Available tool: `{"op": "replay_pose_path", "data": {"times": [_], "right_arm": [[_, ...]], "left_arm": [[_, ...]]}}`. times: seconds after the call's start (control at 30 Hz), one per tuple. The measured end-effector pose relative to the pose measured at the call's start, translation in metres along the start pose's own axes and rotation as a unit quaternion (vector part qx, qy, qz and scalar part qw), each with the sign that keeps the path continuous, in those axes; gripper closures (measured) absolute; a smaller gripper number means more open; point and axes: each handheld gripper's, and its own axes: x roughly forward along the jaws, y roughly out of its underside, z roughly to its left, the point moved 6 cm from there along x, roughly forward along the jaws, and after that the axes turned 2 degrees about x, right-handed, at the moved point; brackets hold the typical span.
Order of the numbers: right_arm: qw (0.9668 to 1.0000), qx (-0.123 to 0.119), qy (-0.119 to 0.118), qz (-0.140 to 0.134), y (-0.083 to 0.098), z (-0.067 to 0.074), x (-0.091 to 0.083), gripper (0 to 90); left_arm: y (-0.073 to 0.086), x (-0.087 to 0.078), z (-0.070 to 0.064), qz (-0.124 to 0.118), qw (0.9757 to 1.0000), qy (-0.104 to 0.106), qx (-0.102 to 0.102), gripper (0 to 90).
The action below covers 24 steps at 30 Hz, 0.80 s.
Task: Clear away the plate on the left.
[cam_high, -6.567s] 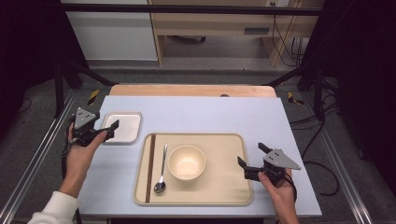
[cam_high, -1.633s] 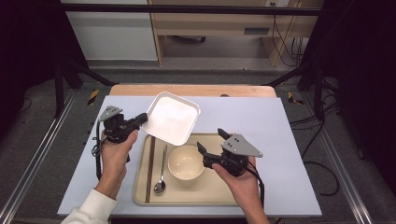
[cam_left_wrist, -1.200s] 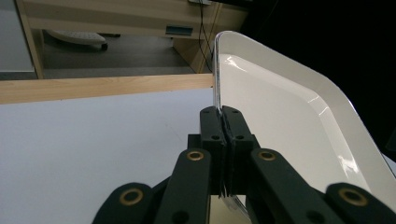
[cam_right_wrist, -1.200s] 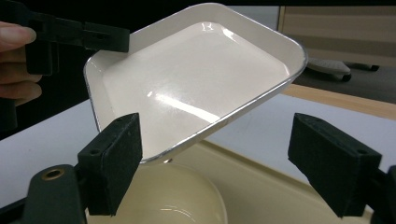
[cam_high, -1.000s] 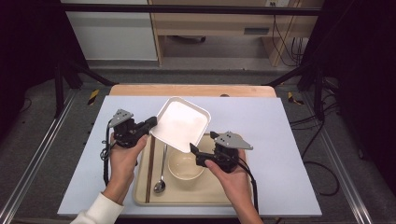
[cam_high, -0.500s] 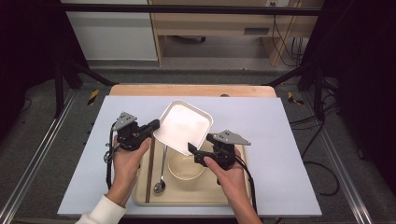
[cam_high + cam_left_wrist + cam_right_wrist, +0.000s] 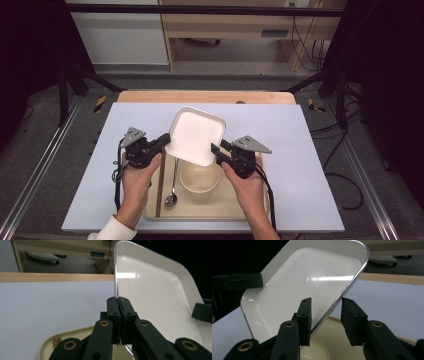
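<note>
1. The left gripper (image 7: 161, 141) is clamping the white dish (image 7: 196, 135) by its rim, holding it tilted above the bowl (image 7: 199, 177) and tray (image 7: 250, 212)
2. The right gripper (image 7: 325, 317) has just been closing; its jaws are straddling the opposite rim, seemingly not pinching yet
3. Setting the dish down is remaining

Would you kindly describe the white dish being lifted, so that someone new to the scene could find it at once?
Start at the beige tray near the front of the light table, where a cream bowl sits beside a spoon. Tilted in the air just above that bowl is the white dish. Unlike the round bowl, it is flat, rectangular with rounded corners, and pinched at one edge by the left gripper.
</note>
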Motion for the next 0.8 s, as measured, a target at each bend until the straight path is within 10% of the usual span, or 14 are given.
{"op": "replay_pose_path", "data": {"times": [0.43,0.8], "right_arm": [[0.9993,0.026,0.022,-0.015,-0.015,-0.013,-0.005,86.5],[0.9991,0.024,0.034,-0.001,-0.025,-0.027,-0.009,89.3]], "left_arm": [[0.019,0.003,-0.017,0.019,0.9996,0.021,0.007,86.5],[0.014,-0.002,-0.038,-0.017,0.9981,0.047,0.035,76.2]]}}
